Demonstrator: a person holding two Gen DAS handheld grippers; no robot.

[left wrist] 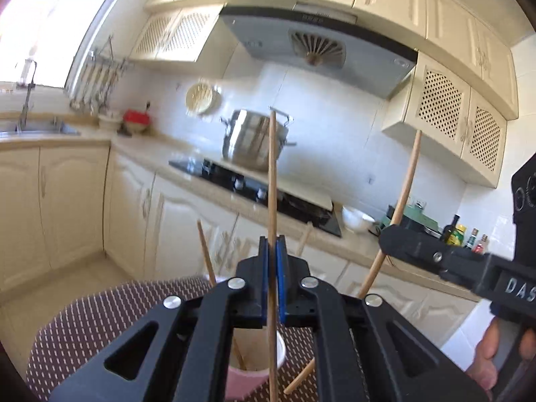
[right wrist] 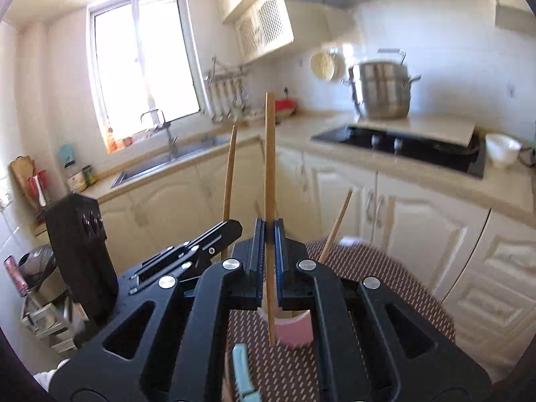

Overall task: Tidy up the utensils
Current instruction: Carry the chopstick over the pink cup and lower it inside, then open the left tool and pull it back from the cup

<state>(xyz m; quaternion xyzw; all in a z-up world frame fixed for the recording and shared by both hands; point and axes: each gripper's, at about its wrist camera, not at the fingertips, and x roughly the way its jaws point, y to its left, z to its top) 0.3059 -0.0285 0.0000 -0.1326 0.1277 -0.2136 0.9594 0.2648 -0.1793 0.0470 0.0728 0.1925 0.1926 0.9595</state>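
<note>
Cream raised-panel cabinets (right wrist: pixel 432 221) below a beige stone counter (right wrist: pixel 395 164); bright window (right wrist: pixel 144 63) at ten o'clock over a steel sink (right wrist: pixel 174 164); grey range hood (left wrist: pixel 318 47) at twelve; white tiled wall (left wrist: pixel 335 107).

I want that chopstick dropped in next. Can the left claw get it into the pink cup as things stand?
Probably yes. The left claw grips its chopstick upright, its lower end hangs over the pink cup, and nothing blocks the mouth; the chopsticks already inside leave room.

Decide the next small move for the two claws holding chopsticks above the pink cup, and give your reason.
Probably lower both chopsticks into the pink cup: the left claw and right claw each clamp one upright chopstick just above its open mouth.
</note>
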